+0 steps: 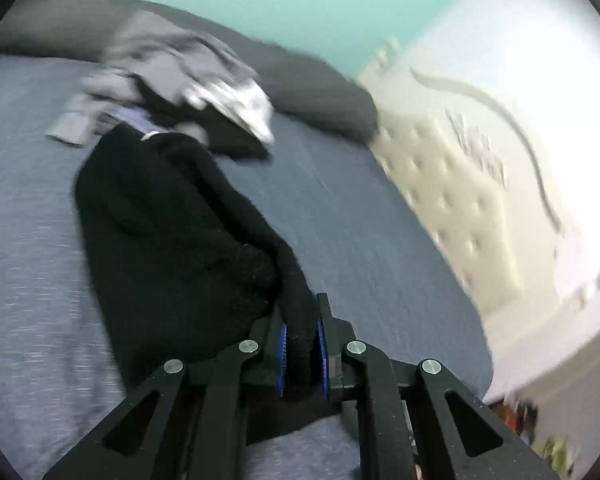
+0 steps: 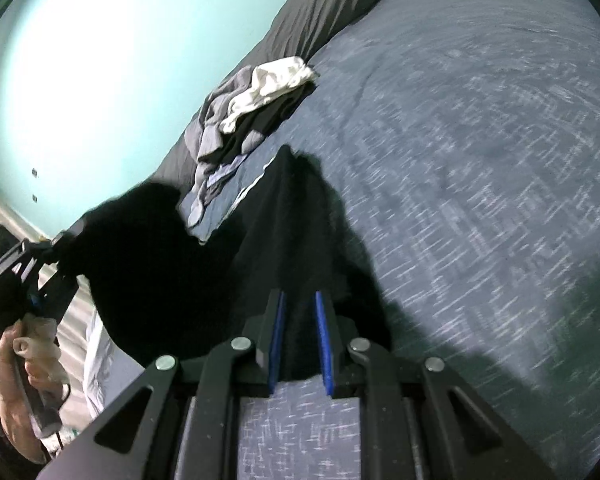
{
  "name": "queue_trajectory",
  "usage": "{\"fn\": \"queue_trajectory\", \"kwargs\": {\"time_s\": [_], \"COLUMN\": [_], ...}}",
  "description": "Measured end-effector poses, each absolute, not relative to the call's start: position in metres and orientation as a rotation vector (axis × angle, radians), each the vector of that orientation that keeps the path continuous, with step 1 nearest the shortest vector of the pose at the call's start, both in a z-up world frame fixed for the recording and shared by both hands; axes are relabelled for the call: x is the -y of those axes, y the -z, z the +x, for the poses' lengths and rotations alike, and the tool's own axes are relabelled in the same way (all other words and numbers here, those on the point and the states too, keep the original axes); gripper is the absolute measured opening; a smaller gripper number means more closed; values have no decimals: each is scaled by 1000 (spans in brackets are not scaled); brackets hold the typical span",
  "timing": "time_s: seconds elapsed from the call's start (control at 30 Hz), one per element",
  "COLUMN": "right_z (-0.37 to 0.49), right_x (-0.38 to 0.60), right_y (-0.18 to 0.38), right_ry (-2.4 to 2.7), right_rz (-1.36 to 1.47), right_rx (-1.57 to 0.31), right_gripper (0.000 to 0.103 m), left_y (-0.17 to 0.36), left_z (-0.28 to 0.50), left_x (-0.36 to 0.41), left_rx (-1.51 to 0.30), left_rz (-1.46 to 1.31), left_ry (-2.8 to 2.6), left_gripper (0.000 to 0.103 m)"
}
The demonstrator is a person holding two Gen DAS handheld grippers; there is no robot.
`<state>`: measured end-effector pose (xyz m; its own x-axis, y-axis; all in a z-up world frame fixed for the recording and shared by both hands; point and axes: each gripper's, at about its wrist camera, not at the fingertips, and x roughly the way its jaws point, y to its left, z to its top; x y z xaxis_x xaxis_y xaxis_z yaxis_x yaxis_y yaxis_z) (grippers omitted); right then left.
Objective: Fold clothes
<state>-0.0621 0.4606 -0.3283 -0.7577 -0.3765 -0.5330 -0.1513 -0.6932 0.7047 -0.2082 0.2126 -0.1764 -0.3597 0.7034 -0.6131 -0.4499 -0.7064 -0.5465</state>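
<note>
Black garment (image 1: 172, 232) lengthwise toward clothes pile (image 1: 188, 80)

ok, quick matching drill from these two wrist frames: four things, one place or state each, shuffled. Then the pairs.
1. black garment
2. white cloth
3. dark grey pillow
4. left tool

A. along the teal wall
B. shut on black fabric
C. on top of the clothes pile
D. stretched across the blue bedspread between both tools

Pairs: 1-D, 2-C, 3-A, 4-B
</note>
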Motion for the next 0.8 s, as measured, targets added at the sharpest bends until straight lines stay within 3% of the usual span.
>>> {"fn": "queue_trajectory", "kwargs": {"time_s": [0.17,0.3,0.37,0.47,0.53,0.67,0.8], "right_z": [-61,-62,-64,-66,-68,-74,-79], "right_x": [-478,-479,-478,-475,-472,-464,-456], "right_y": [332,336,335,332,329,322,316], "right_ry": [2572,2550,2543,2531,2520,2499,2478], "right_rz": [1018,1037,1035,1021,1009,983,957], "right_rx": [1237,1256,1249,1241,1234,1220,1205], "right_gripper": [15,15,15,15,30,41,63], "left_y": [253,274,265,246,229,217,241], "left_z": [-195,-183,-181,-181,-181,-191,-197], "left_x": [-290,-306,-300,-284,-259,-203,-161], "left_rx": [174,66,62,66,104,163,184], "left_rz": [-1339,-1354,-1334,-1296,-1250,-1228,-1312], "left_ry": [-2000,-2004,-1987,-1991,-2028,-2123,-2185], "left_gripper": [13,16,22,38,60,63,63]}}
